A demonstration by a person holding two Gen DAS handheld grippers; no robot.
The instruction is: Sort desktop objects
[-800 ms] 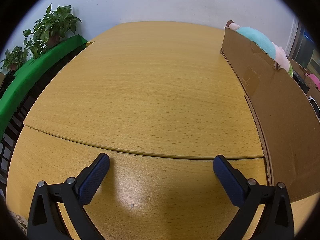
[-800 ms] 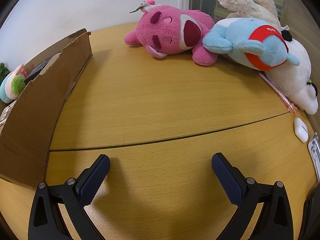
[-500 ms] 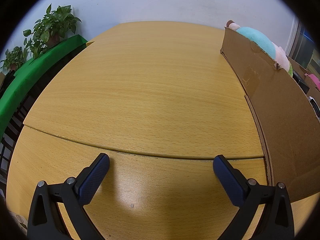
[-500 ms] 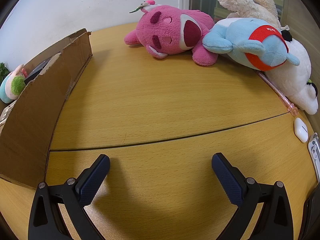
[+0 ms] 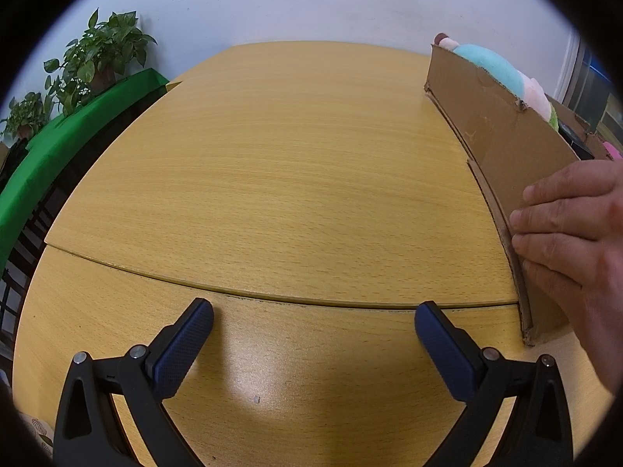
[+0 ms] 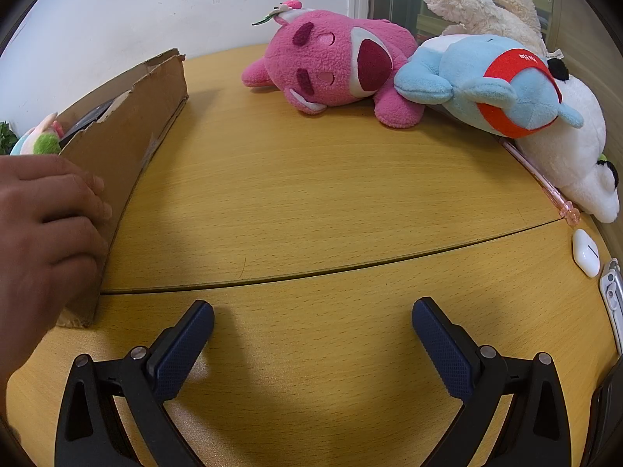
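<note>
A cardboard box [image 5: 502, 144] stands on the wooden table [image 5: 292, 179], right of my left gripper [image 5: 313, 325] and left of my right gripper [image 6: 312, 323]; it also shows in the right wrist view [image 6: 128, 128]. A bare hand [image 5: 576, 241] lies over the box's near end, seen too in the right wrist view [image 6: 43, 225]. A plush toy [image 5: 502, 72] sticks out of the box. Both grippers are open, empty and low over the table. A pink plush [image 6: 335, 62], a blue plush [image 6: 494, 85] and a white plush [image 6: 572, 151] lie at the far right.
A cream plush [image 6: 479, 4] lies behind the others. A pink pen [image 6: 545, 183], a white earbud case [image 6: 586, 253] and a white device [image 6: 613, 295] lie at the table's right edge. Potted plants [image 5: 97, 58] and a green surface [image 5: 66, 144] stand left of the table.
A bare hand has come into both views and rests on the near end of the cardboard box. Neither gripper has moved.
</note>
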